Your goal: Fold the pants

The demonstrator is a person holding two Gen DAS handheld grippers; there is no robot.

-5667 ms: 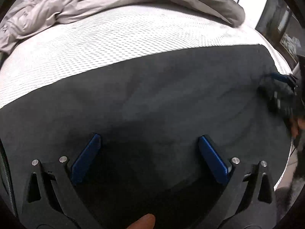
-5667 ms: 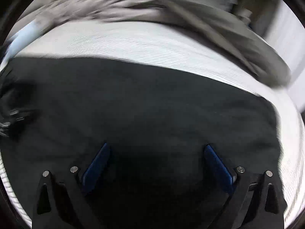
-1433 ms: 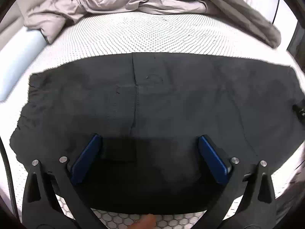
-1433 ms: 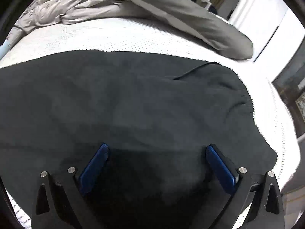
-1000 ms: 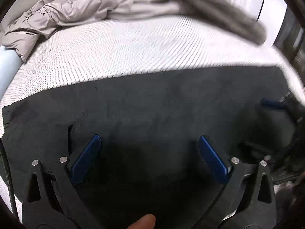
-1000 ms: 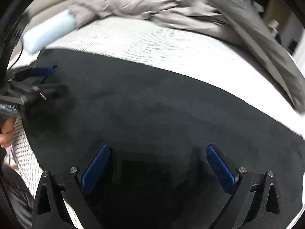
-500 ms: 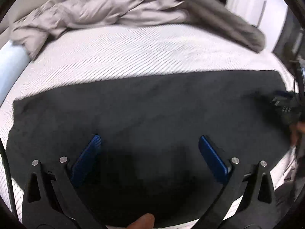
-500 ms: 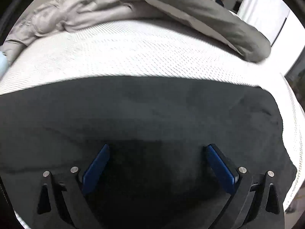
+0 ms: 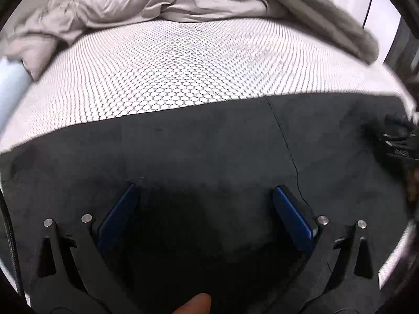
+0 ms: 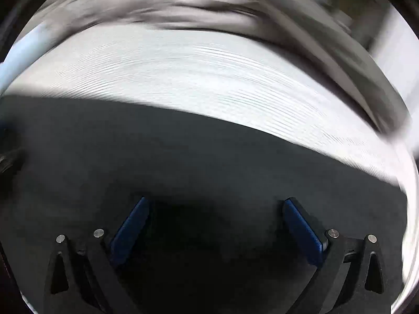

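Pants (image 9: 209,151) lie flat and dark on the white bed (image 9: 170,65). Left claw (image 9: 207,209) and right claw (image 10: 216,218) hang wide apart above them, holding nothing, likely getting ready to grab an edge.

Black pants (image 9: 209,146) on a white honeycomb-patterned mattress (image 9: 170,60), grey-beige duvet (image 9: 157,0), blue tool pads (image 9: 290,217).

1. The right wrist view is smeared by motion; the bed (image 10: 209,78) weave and the bedding (image 10: 183,7) are reduced to streaks.
2. The pants (image 9: 209,157) are cut off by the left and right edges of the left wrist view.
3. The right hand-held gripper (image 9: 395,141) is seen blurred at the frame edge; its opening cannot be judged there.
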